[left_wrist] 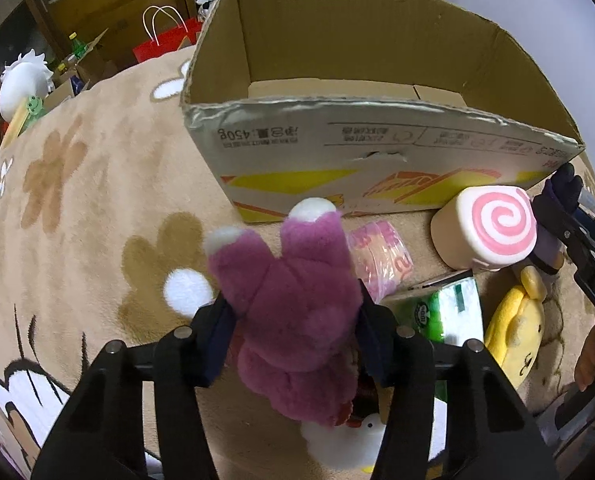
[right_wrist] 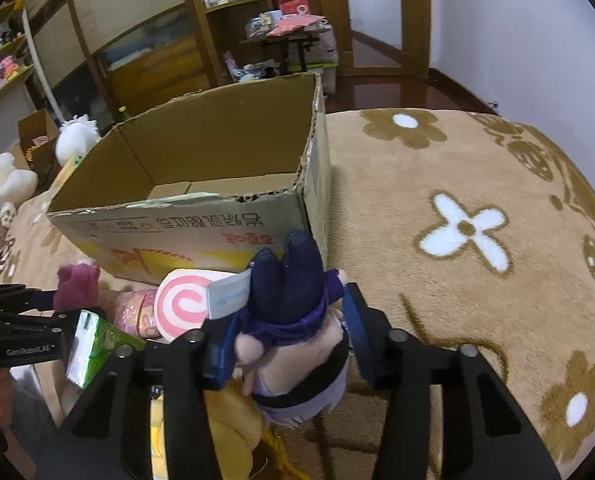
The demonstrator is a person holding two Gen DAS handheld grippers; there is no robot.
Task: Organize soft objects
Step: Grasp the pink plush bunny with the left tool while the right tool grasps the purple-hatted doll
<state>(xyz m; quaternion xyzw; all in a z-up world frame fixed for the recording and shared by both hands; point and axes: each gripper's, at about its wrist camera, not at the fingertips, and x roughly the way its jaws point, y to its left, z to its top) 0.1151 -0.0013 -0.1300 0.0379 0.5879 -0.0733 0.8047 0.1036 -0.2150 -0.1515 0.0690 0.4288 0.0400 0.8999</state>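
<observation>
Left gripper (left_wrist: 291,316) clamps a fuzzy magenta plush (left_wrist: 293,320); right gripper (right_wrist: 285,324) squeezes a purple-clad cloth doll (right_wrist: 293,320) before an open corrugated cardboard box (right_wrist: 201,220).

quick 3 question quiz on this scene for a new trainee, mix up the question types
1. True or false: the cardboard box already has plush toys in it.
2. What is between the left gripper's fingers?
   A. pink swirl roll squishy  B. purple plush toy  C. green packet
3. Fill in: the right gripper is closed on a doll in dark ____ clothing.

Key
1. False: the inside that shows is bare.
2. B: the purple plush toy sits between the fingers; the pink swirl roll squishy and green packet lie on the flower blanket.
3. Blue/purple: the doll.
</observation>
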